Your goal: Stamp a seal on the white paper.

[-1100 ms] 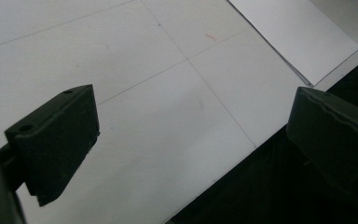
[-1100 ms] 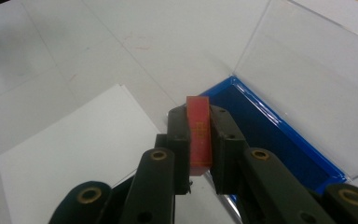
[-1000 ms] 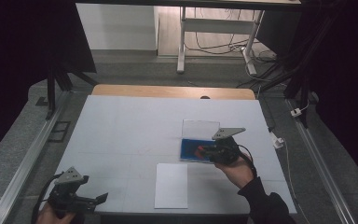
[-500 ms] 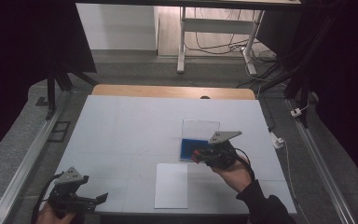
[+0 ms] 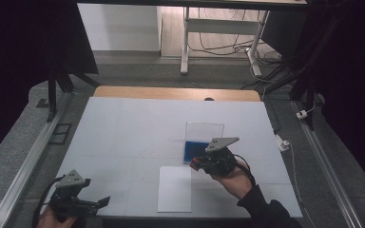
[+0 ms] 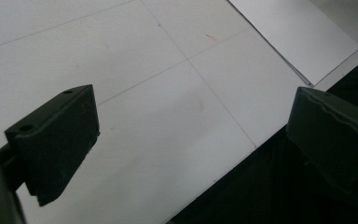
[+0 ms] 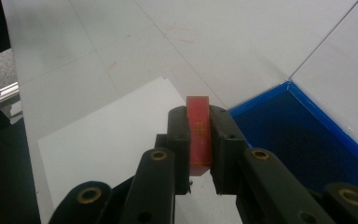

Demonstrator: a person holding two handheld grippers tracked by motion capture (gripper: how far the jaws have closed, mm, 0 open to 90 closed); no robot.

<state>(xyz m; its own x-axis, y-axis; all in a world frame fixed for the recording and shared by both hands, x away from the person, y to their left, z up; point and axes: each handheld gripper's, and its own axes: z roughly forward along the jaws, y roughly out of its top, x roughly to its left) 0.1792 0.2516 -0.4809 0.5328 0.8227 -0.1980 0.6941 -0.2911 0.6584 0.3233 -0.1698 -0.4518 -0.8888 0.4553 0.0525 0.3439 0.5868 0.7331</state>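
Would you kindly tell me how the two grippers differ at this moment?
The right gripper is shut on a small red block; the left gripper stands open with nothing between its jaws. The right one hangs beside the blue tray; the left sits at the table's near left edge. Both are black and hand-held.

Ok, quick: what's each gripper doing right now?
Left gripper: open, holding nothing, over the table's near edge.
Right gripper: shut on a red block, above the paper beside the blue tray.
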